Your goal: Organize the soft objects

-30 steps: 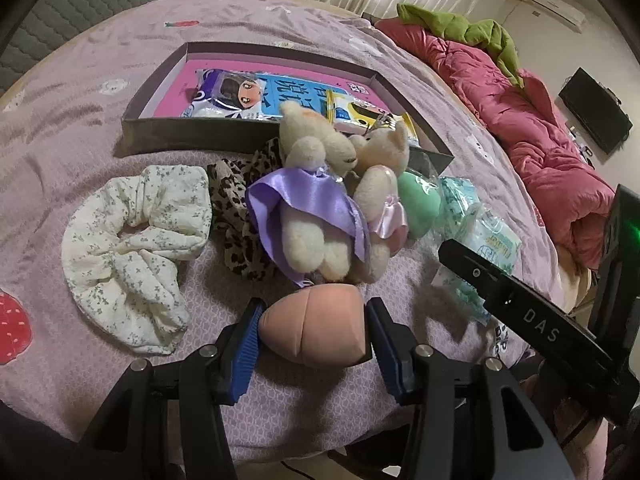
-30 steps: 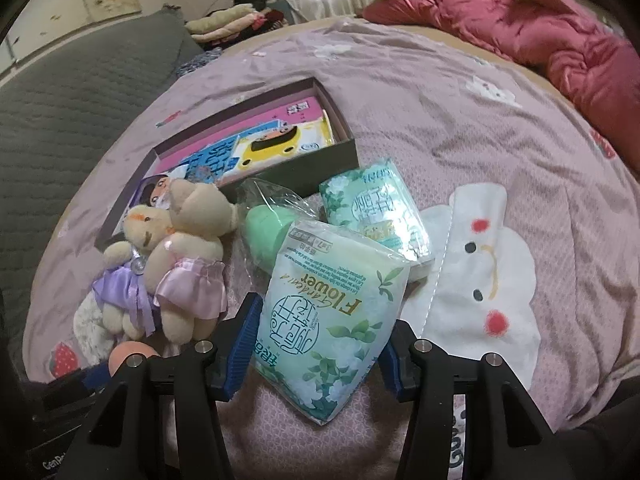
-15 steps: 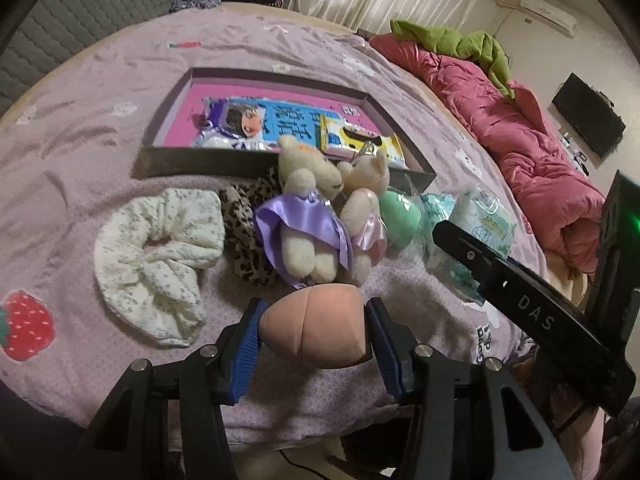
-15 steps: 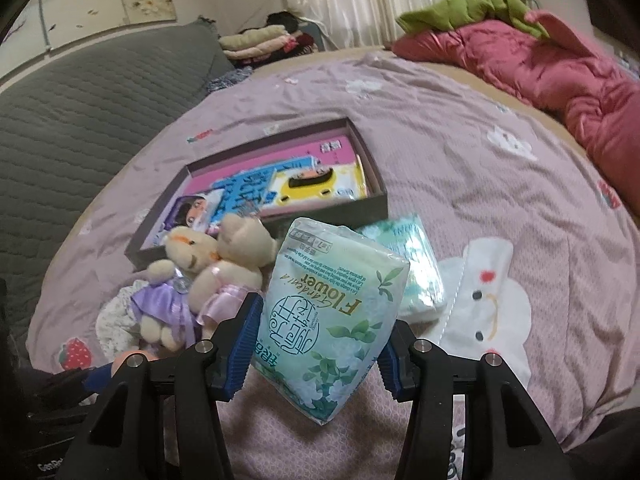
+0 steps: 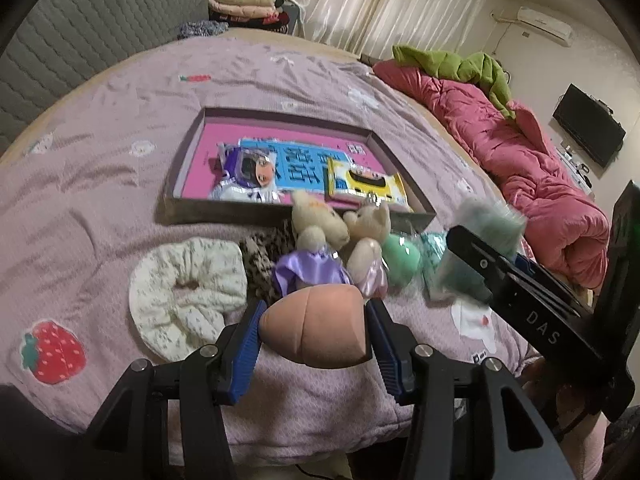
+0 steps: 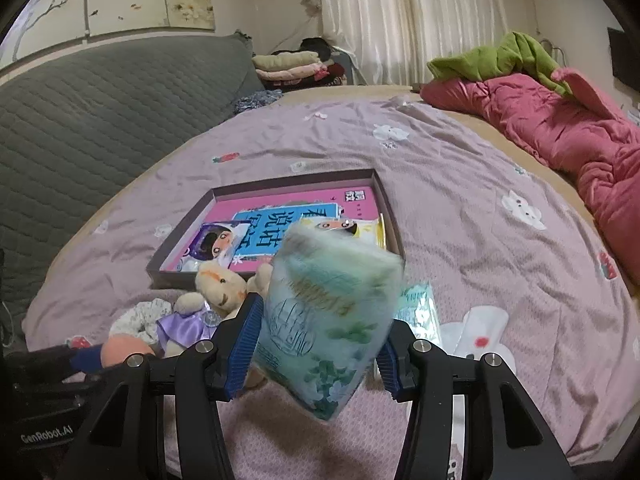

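Note:
My left gripper (image 5: 314,320) is shut on a peach egg-shaped sponge (image 5: 316,332), held above the near edge of the bed. My right gripper (image 6: 324,320) is shut on a green flower-print tissue pack (image 6: 328,300), lifted and blurred. On the lilac bedspread lie a white floral scrunchie (image 5: 188,296), a leopard scrunchie (image 5: 260,256), two small teddy bears (image 5: 320,232), a green sponge (image 5: 400,264) and a second tissue pack (image 6: 420,308). Behind them sits a shallow dark box (image 5: 180,204) with picture packets inside.
A pink duvet (image 5: 540,184) with a green blanket (image 5: 460,64) lies along the right side of the bed. A grey quilted headboard (image 6: 100,100) and folded clothes (image 6: 288,66) are at the back. A dark screen (image 5: 588,128) hangs on the right wall.
Both grippers have risen with their loads and tilted up. The tissue pack came off the bed and rolled a little. The items on the bed stayed put.

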`<state>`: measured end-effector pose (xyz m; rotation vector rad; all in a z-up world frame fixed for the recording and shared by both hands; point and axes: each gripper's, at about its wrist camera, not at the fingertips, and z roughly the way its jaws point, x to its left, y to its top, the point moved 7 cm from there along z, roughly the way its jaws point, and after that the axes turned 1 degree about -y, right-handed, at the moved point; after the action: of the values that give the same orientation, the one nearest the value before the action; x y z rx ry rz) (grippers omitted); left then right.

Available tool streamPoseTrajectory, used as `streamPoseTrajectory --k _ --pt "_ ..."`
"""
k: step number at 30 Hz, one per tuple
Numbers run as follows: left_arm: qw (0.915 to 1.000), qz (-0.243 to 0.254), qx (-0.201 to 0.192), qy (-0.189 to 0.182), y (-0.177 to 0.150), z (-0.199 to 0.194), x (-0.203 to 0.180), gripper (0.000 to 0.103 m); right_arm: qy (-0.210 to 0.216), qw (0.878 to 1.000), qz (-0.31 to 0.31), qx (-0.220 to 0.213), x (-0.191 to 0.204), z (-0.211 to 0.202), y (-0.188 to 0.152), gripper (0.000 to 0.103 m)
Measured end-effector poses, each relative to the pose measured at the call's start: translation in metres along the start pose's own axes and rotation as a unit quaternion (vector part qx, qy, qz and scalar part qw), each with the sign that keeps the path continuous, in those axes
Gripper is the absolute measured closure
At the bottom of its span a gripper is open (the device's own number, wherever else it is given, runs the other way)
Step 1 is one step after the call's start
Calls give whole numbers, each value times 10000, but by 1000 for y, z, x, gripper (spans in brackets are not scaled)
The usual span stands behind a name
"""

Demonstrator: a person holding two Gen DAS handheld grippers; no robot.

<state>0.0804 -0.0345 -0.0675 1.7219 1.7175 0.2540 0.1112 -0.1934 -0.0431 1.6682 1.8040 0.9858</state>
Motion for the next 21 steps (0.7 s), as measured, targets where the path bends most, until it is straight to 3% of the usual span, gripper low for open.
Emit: streamPoseTrajectory --k 5,8,13,16,21 --pt "9997 21 -208 93 16 -1 5 51 50 9999 5 -94 -3 -2 7 53" --pt "9996 -3 -255 115 22 2 9 51 -82 9999 -92 87 -6 8 4 57" --pt "9997 -105 -222 90 21 7 16 51 53 9992 -105 384 -4 18 -10 57" --pt "9996 -126 -223 78 22 8 19 51 368 9981 -152 471 3 15 -17 57" --pt "9996 -127 -241 53 23 6 22 51 667 9941 -690 497 21 10 -29 39"
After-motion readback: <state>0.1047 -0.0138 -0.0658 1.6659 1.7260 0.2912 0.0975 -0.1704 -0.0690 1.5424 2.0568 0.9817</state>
